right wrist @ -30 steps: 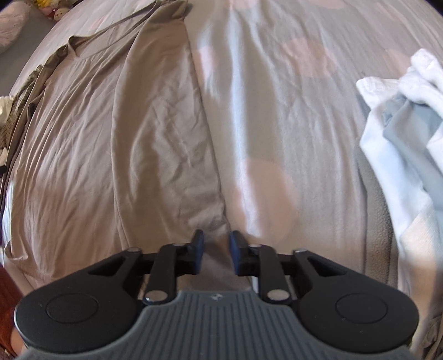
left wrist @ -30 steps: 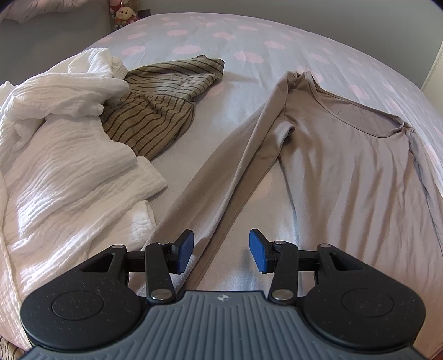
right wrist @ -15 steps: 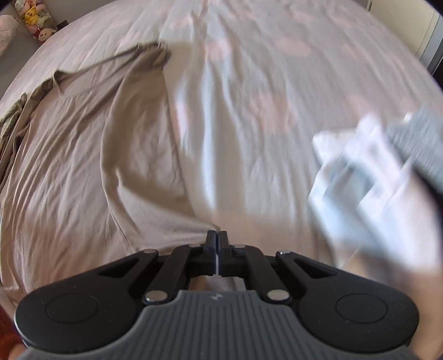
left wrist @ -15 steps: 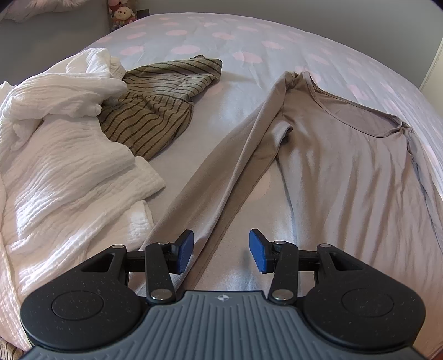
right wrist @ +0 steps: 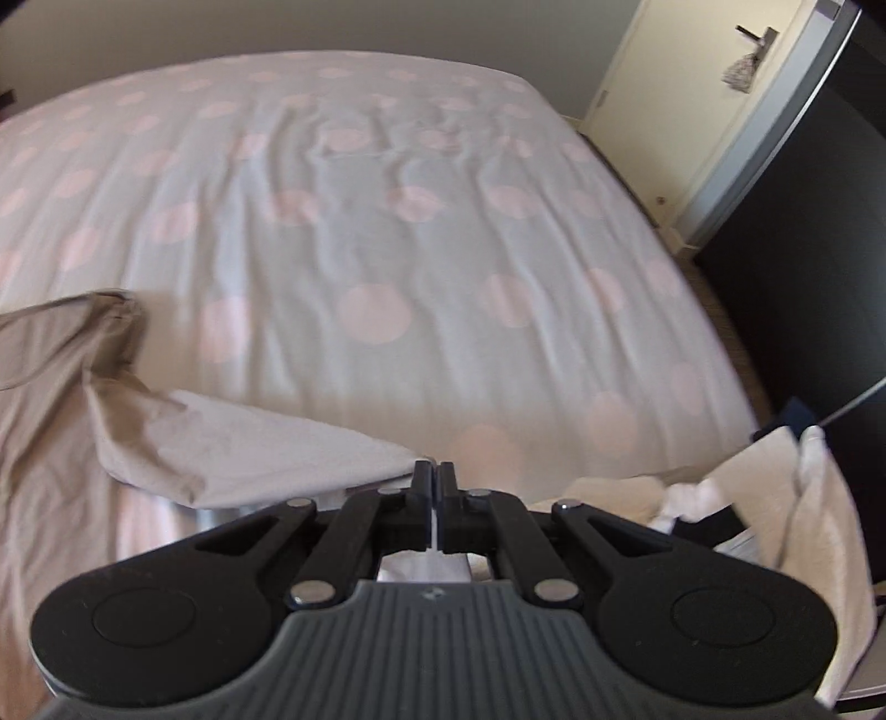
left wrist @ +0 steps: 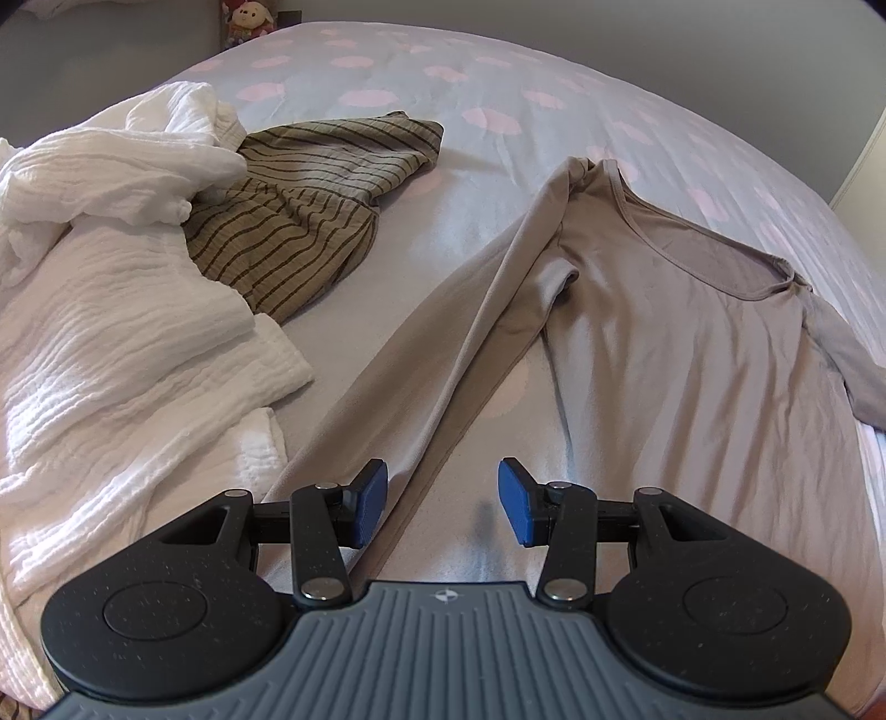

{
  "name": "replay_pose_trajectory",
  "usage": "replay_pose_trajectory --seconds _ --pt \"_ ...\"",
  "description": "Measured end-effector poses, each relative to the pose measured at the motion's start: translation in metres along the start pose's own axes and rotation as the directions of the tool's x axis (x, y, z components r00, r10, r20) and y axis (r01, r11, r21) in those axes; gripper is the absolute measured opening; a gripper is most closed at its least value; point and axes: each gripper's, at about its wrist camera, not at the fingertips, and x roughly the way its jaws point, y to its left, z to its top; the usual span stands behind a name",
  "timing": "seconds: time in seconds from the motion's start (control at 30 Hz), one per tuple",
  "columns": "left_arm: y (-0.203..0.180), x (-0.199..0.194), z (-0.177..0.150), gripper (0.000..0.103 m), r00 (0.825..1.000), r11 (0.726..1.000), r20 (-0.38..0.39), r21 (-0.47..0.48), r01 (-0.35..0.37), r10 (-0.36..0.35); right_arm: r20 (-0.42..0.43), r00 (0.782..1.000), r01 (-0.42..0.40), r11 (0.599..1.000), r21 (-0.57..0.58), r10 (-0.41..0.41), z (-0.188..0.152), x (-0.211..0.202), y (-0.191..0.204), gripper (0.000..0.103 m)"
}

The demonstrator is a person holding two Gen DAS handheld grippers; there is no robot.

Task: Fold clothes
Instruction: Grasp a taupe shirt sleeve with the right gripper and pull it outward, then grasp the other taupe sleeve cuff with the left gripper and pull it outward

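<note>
A: Where is the long-sleeved taupe jersey top [left wrist: 681,354]?

B: Spread flat on the pale grey bedsheet with pink dots [left wrist: 476,183], neckline toward the far edge of the bed. In the left wrist view one long sleeve [left wrist: 443,354] runs from the shoulder down toward the near edge and ends just beside the left gripper [left wrist: 443,501].

A: And that gripper's jaws?

B: Spread wide, blue pads [left wrist: 370,501] apart, nothing between them. The sleeve's cuff end lies under the left-hand pad.

A: The right gripper [right wrist: 434,487]?

B: Clenched, black fingers pressed together on a thin edge of the top's other sleeve [right wrist: 249,448]. That sleeve is lifted off the sheet and drapes leftward from the closed tips, over the top's body.

A: What else is on the bed?

B: A crumpled white crinkle-cotton garment [left wrist: 111,310] heaped toward the near left edge, partly over an olive striped knit piece [left wrist: 299,221]. In the right wrist view, a pile of white and cream cloth [right wrist: 775,498] sits at the near right corner.

A: Beyond the bed?

B: A small plush toy [left wrist: 246,19] past the far edge, and a cream door [right wrist: 698,105] past the far right corner.
</note>
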Motion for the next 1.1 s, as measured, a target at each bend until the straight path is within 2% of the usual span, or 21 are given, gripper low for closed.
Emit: replay_pose_trajectory --seconds 0.1,0.23,0.43,0.53,0.6,0.73,0.87,1.0,1.03,1.1 --pt "0.002 0.003 0.002 0.042 1.0 1.0 -0.004 -0.016 0.014 -0.014 -0.045 0.995 0.091 0.996 0.014 -0.091 0.003 0.027 -0.019 0.001" --pt "0.002 0.009 0.004 0.042 1.0 0.999 -0.01 -0.035 0.021 -0.022 -0.084 0.983 0.166 0.985 0.056 -0.161 0.003 0.06 -0.035 0.001" --pt "0.002 0.017 0.007 0.042 1.0 0.999 -0.017 -0.04 0.017 -0.017 -0.13 0.981 0.151 0.987 0.057 -0.142 -0.009 0.1 -0.03 0.001" --pt "0.003 0.017 0.008 0.042 1.0 0.999 -0.009 -0.048 0.009 -0.01 -0.075 0.994 0.079 0.994 0.07 -0.074 -0.015 0.096 -0.013 0.002" --pt "0.003 0.015 0.008 0.042 1.0 0.999 -0.003 -0.054 0.002 -0.002 -0.016 1.0 -0.011 0.997 0.077 0.012 -0.022 0.086 0.006 0.004" --pt "0.007 0.008 0.008 0.042 1.0 0.997 0.017 -0.071 -0.005 0.006 0.06 0.984 -0.173 0.978 0.12 0.166 -0.055 0.066 0.05 0.006" --pt "0.011 -0.001 0.007 0.042 0.999 0.996 0.036 -0.089 -0.008 0.011 0.138 0.941 -0.329 0.932 0.153 0.31 -0.09 0.047 0.094 0.006" --pt "0.017 0.0 0.006 0.042 0.999 0.993 0.009 -0.113 -0.036 0.037 0.219 0.871 -0.478 0.861 0.174 0.44 -0.124 0.027 0.138 0.006" --pt "0.019 0.001 0.005 0.042 0.999 0.992 0.0 -0.121 -0.041 0.041 0.238 0.859 -0.498 0.849 0.178 0.454 -0.133 0.023 0.144 0.006" --pt "0.022 0.004 0.004 0.042 0.999 0.989 -0.018 -0.138 -0.051 0.049 0.278 0.847 -0.508 0.844 0.174 0.452 -0.149 0.018 0.151 0.006"
